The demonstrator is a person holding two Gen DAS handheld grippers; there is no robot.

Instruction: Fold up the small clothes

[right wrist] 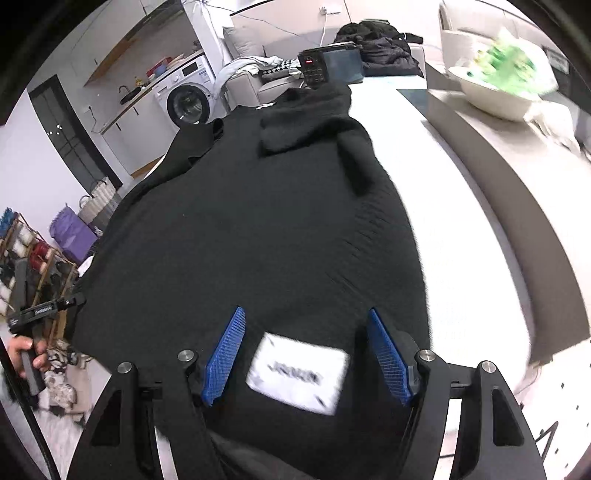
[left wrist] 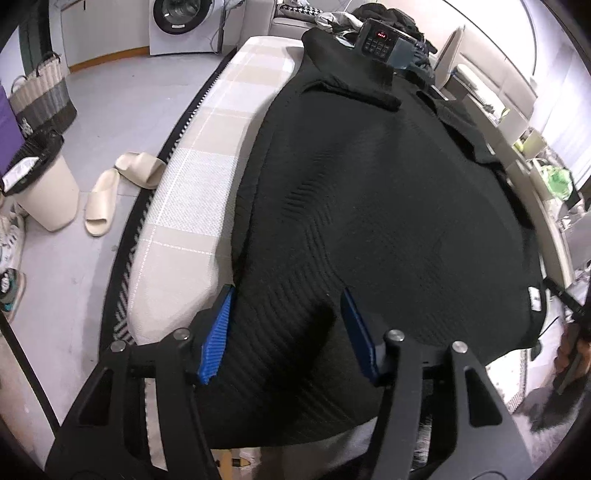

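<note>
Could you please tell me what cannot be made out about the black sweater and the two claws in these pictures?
- Label: right wrist view, text motion-blurred, unreadable.
- Black sweater near hem: both views, cut off behind claw frames.
- Left claw, right claw: open over fabric; contact unclear.
- Timer display: left wrist view, digits too small.

Both cameras look down from close above the near edge of the black sweater (left wrist: 369, 206), left and right, sharing it.
</note>
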